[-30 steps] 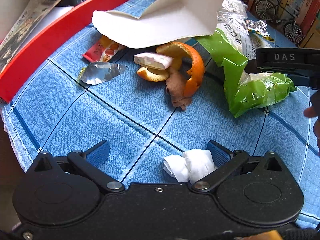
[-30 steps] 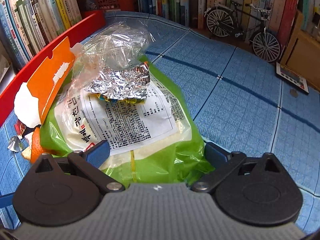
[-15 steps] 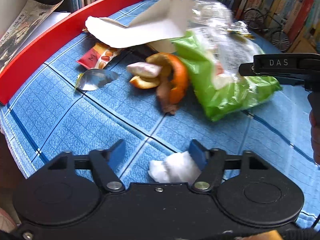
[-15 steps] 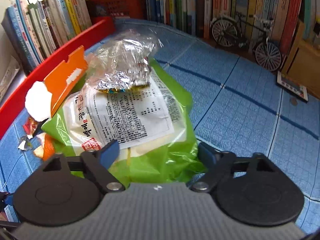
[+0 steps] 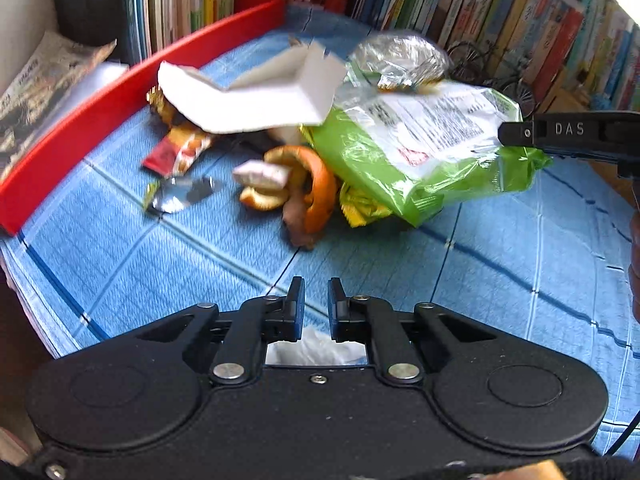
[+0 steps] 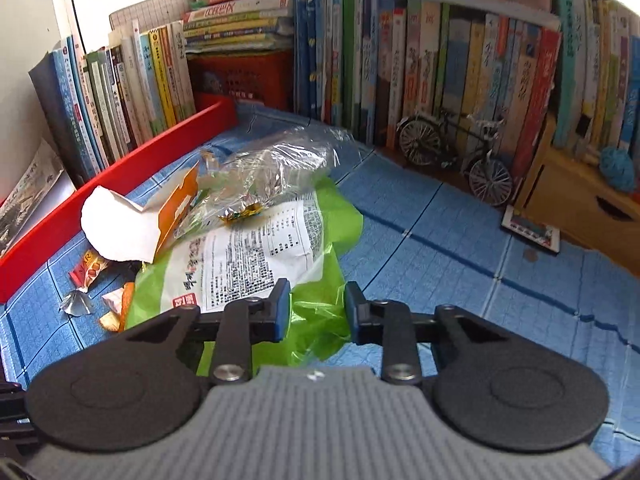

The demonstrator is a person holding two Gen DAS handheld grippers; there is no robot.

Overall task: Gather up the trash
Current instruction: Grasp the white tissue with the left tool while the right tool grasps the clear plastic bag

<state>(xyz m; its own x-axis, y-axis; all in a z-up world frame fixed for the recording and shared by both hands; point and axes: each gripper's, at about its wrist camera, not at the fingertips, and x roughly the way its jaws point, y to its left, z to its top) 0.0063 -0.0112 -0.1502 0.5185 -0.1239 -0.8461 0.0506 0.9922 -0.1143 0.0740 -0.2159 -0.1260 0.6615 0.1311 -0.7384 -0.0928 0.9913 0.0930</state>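
Observation:
My left gripper point(image 5: 316, 292) hangs over the blue checked cloth point(image 5: 160, 264), its jaws closing to a narrow gap. A crumpled white tissue point(image 5: 316, 346) is caught between the fingers near their base. My right gripper point(image 6: 314, 300) is closing too, its pads pinching the bunched near end of a green snack bag point(image 6: 256, 256). In the left wrist view that green bag point(image 5: 420, 168) is raised at its right end, where the right gripper point(image 5: 516, 136) grips it. Clear film point(image 6: 280, 160) and a foil scrap ride on the bag.
Loose on the cloth lie orange peel point(image 5: 316, 184), a folded white card point(image 5: 256, 100), a red wrapper point(image 5: 176, 152), a silver foil piece point(image 5: 180, 196) and a yellow wrapper point(image 5: 360, 208). A red rail point(image 5: 100, 120) edges the left side. Books and a toy bicycle point(image 6: 452, 156) line the back.
Both grippers went from wide open to nearly shut and rose. The left took hold of the tissue. The right pinched the green bag and lifted its end off the cloth.

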